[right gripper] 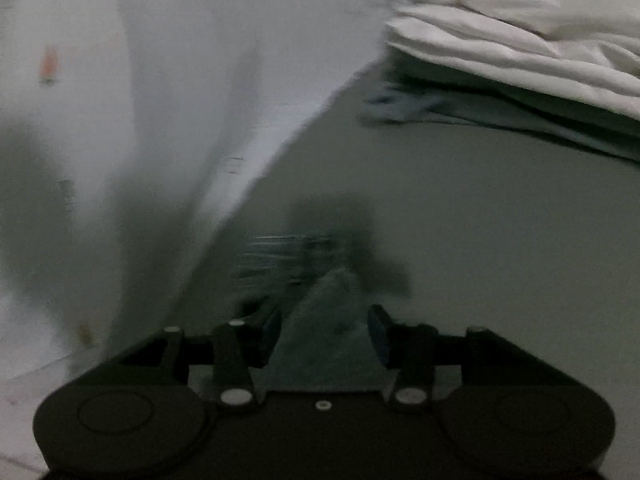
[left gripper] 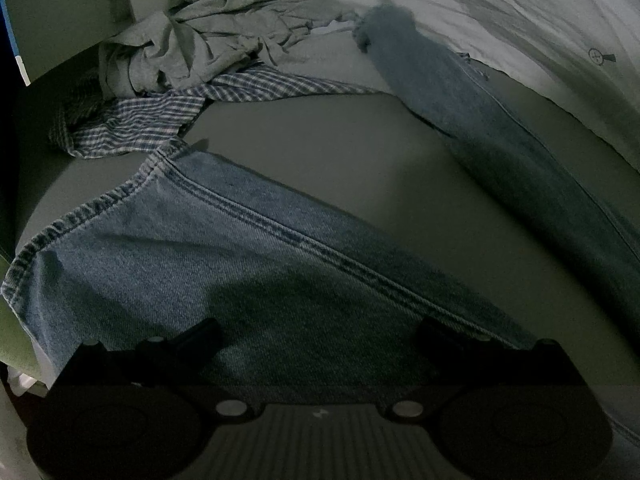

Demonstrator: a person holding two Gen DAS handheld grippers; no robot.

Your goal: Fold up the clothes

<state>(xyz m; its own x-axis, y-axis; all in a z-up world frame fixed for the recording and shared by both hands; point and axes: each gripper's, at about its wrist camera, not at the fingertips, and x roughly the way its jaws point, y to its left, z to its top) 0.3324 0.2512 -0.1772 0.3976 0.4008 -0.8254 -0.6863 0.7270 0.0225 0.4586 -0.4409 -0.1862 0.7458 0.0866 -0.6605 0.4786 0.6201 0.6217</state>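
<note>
Jeans [left gripper: 224, 248] spread unfolded, lower left to right edge of the left view, legs apart; judging by that, folding barely begun. Left gripper [left gripper: 316, 344] jaws wide over the near leg, gripping nothing. Right gripper [right gripper: 324, 332] half open, denim between pads; can't tell if pinched. Gray shirt [left gripper: 208, 36] & plaid shirt [left gripper: 160, 112] crumpled upper left, still to do. White stack [right gripper: 520, 52] upper right looks folded.

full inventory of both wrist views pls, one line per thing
jeans: 1, blue denim, spread across the grey surface, one leg under the left tool, other leg running to upper right
checked shirt: 1, blue and white, crumpled, upper left
grey garment: 1, grey, heaped on the checked shirt
white sheet: 1, white, upper right
white folded cloth: 1 pile, white, top right
left tool: 1, black, open over denim
right tool: 1, black, open, denim between the fingers
</note>
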